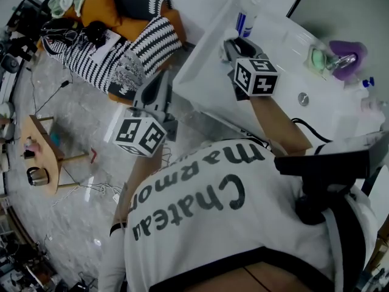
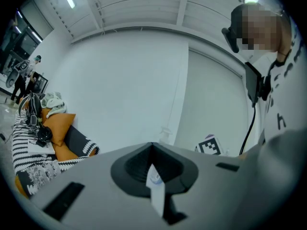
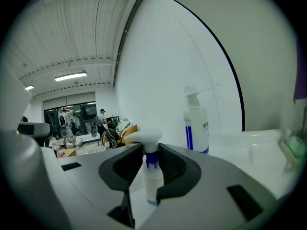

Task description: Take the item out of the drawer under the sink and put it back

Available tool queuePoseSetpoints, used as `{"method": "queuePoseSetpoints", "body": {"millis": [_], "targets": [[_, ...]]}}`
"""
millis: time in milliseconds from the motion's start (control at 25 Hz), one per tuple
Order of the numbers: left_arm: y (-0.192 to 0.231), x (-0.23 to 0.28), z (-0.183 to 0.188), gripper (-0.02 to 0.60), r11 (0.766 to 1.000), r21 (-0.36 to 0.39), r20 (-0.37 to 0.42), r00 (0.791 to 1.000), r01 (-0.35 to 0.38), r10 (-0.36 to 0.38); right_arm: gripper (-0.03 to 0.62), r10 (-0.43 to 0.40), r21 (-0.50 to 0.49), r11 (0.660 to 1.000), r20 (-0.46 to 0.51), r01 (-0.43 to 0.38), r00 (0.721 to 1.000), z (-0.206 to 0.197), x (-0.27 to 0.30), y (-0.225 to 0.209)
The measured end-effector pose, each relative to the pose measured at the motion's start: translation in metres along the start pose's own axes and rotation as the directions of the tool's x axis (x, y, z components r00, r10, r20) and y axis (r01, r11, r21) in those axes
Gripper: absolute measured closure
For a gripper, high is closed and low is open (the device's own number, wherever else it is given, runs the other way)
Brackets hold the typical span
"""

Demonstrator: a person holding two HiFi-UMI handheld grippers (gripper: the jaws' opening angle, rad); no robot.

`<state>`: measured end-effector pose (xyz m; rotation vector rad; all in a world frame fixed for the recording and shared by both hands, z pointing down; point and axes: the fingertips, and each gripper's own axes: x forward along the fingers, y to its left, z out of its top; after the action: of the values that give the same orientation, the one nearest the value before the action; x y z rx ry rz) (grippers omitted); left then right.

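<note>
Marble floor (image 1: 73, 224) spreads below me, with the white sink (image 1: 203, 72) ahead as the worktop. My right gripper (image 1: 236, 46) sits over the sink's near rim, its jaws clamped on a small spray bottle (image 3: 152, 176), so the item is out of the drawer. My left gripper (image 1: 163, 81) hangs lower, jaws together, holding nothing I can make out. For the return I'd keep the bottle upright, lower it slowly, and release only once it's seated

A home mock-up in a lab hall: sink (image 1: 209, 72) and sofa (image 1: 130, 38) on a marble floor (image 1: 73, 212) strewn with cables (image 1: 51, 93), under a ribbed ceiling (image 2: 139, 8) with strip lights (image 3: 71, 76).
</note>
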<state>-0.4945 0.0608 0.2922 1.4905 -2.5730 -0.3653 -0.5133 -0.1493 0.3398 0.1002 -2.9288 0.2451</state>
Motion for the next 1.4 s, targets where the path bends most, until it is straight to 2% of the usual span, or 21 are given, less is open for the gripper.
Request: {"method": "queuePoseSetpoints", "body": {"millis": [280,680,1000,1240,1400], "targets": [[0.005,-0.007,-0.002,0.577,0.999,-0.004,0.010,0.999,-0.031,0.031,0.482,0.007,-0.037,0.999,-0.003,-0.007,1.000,-0.002,0.003,0.004],[0.005,-0.010,-0.002,0.577,0.999,0.003,0.012,0.999,-0.033,0.033,0.482,0.006,-0.095,0.995,-0.011,-0.007,1.000,-0.004,0.003,0.007],[0.003,-0.009,-0.003,0.577,0.999,0.015,0.007,1.000,-0.030,0.030,0.482,-0.032,-0.088,0.996,-0.014,0.031,0.999,-0.005,0.005,-0.001],[-0.001,-0.006,0.001,0.577,0.999,0.030,0.002,1.000,-0.013,0.013,0.480,-0.030,-0.094,0.995,-0.002,0.030,1.000,0.000,0.004,0.001],[-0.005,-0.003,0.007,0.577,0.999,0.034,0.009,1.000,-0.004,0.003,0.430,-0.016,-0.089,0.996,-0.017,0.014,1.000,0.002,0.004,0.002]]}}
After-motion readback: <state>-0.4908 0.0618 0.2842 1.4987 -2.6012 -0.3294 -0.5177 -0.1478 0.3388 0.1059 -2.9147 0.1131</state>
